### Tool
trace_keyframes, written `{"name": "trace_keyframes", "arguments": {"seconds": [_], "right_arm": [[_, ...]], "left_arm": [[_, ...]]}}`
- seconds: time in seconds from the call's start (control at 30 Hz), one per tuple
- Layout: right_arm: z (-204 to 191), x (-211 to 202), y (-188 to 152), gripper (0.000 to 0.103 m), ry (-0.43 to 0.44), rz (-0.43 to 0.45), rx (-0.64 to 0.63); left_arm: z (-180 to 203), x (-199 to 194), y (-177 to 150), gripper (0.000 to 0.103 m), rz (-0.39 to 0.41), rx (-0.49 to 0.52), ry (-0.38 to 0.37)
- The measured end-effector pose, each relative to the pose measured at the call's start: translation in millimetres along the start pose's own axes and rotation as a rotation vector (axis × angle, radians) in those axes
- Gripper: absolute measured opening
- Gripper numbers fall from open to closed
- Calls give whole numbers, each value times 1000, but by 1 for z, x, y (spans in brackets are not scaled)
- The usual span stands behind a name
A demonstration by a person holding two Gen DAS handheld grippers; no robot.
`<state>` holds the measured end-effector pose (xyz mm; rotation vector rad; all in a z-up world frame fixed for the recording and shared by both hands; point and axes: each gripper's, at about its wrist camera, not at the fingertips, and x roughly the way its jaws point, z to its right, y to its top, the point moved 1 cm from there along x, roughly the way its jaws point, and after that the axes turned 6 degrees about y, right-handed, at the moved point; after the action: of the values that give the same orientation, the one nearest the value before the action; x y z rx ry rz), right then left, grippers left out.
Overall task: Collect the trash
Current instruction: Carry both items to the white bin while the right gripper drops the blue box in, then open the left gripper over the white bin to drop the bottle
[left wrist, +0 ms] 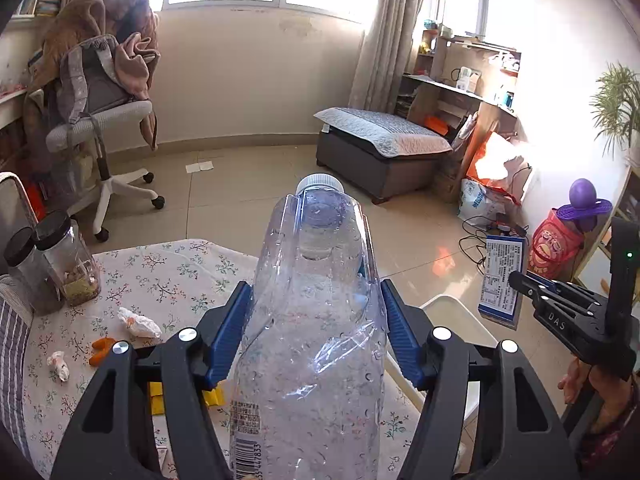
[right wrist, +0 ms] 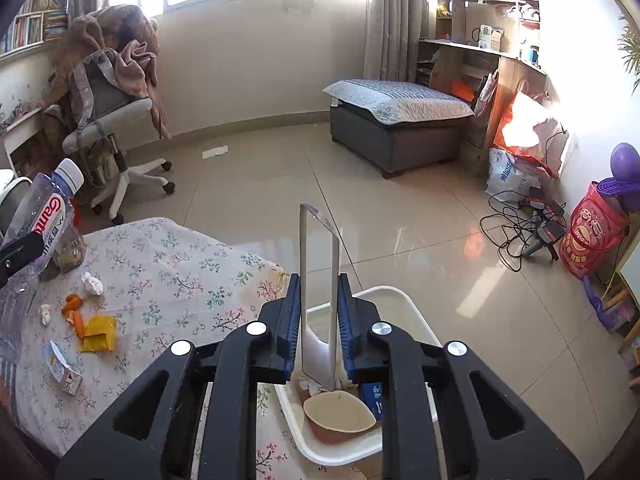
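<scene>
My left gripper (left wrist: 316,320) is shut on a clear empty plastic bottle (left wrist: 316,300) with a white cap, held above the floral table (left wrist: 160,272). The bottle also shows in the right wrist view (right wrist: 44,216) at far left. My right gripper (right wrist: 319,320) is shut on a flat carton box (right wrist: 319,288), seen edge-on, above a white trash bin (right wrist: 404,300) beside the table. The same box (left wrist: 502,280) and right gripper (left wrist: 516,280) show in the left wrist view. In the bin lie a paper bowl (right wrist: 340,412) and other trash.
On the table lie crumpled tissues (right wrist: 92,283), orange peels (right wrist: 74,312), a yellow wrapper (right wrist: 98,334), a small carton (right wrist: 62,368) and jars (left wrist: 68,264). An office chair (right wrist: 108,128), a grey ottoman (right wrist: 396,128), cables (right wrist: 516,224) and bags stand on the tiled floor.
</scene>
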<state>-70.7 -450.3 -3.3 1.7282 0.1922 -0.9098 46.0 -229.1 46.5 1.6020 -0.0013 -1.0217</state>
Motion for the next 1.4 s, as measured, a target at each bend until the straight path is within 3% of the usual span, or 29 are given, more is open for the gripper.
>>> {"name": "trace_keyframes", "arguments": {"seconds": [0.03,0.17,0.23,0.37,0.53,0.7,1.03,1.13,1.23,1.4], "right_arm": [[5,1,-4,43,-9,-8,11],[30,-10,-11,65,-70,32,61],[46,-18,-11,83,-113,73,117],[75,-33,-10,95,-238,161,212],[98,-42,-12,96,-357,214,267],[121,-52,-18,96,-392,243,332],[155,-64,-26,96,-468,283,427],[156,-65,-27,96,-473,284,430],[148,-66,-26,96,-470,294,419],[128,-63,-19,96,-458,304,371]], "left_arm": [[7,2,0,64,-2,6,-11],[33,13,0,64,-14,6,-64],[47,20,1,64,-27,-1,-94],[82,34,3,64,-55,-19,-162],[132,50,2,64,-95,-7,-240],[173,67,-1,64,-136,15,-292],[206,95,-5,64,-208,-6,-375],[204,96,-2,65,-211,-23,-383],[198,92,3,81,-187,-31,-353],[177,85,5,83,-150,-40,-259]]}}
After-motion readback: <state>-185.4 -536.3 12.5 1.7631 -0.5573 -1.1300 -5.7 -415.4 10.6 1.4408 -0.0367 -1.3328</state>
